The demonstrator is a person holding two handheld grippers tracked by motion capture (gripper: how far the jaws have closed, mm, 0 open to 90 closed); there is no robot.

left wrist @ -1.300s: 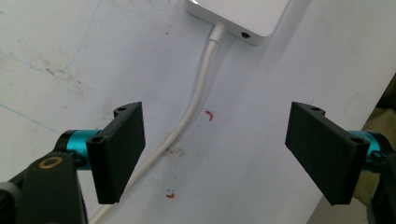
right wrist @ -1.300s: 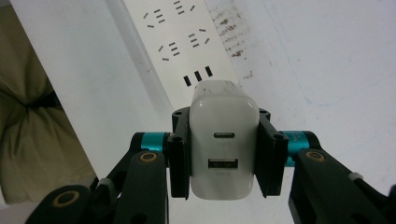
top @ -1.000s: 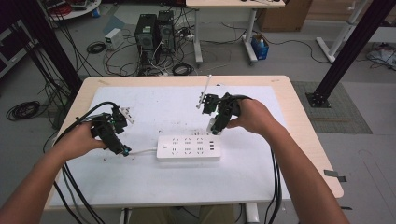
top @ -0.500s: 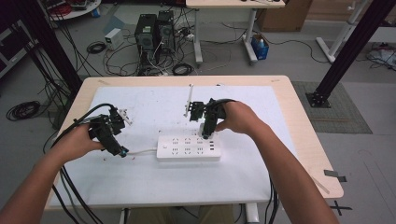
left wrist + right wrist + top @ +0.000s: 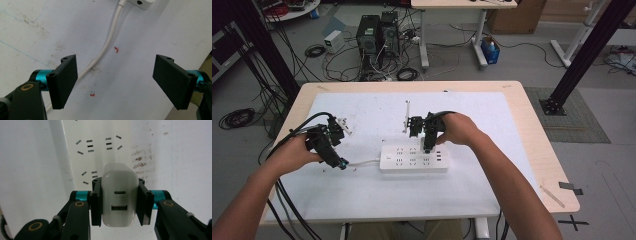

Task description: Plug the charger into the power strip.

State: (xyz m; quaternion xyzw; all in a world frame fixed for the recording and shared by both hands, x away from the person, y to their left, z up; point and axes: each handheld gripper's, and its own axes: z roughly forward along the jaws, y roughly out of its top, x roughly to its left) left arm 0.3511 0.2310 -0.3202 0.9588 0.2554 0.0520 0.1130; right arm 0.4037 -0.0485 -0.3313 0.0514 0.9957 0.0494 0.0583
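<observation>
Taking the white power strip (image 5: 413, 158) as the landmark: nearest to the person, on its left, the left gripper (image 5: 334, 159) is held low over the white table cover (image 5: 512, 150), its jaws standing apart with nothing between them. In the left gripper view the strip's white cord (image 5: 106, 47) curves across the cover between the two black pads, lying on the cover untouched, with small red marks (image 5: 116, 49) beside it and a corner of the strip (image 5: 140, 3) at the top.

Directly above the strip, the right gripper (image 5: 427, 145) points down at it, jaws clamped on a white charger (image 5: 120, 195), one pad against each side. The charger's back face shows two ports, an oval one above a rectangular one; no brand or lettering can be read on it. It hangs over the strip's sockets (image 5: 88, 145).

Beyond the strip, a thin white stick (image 5: 407, 116) stands upright by the right gripper.
</observation>
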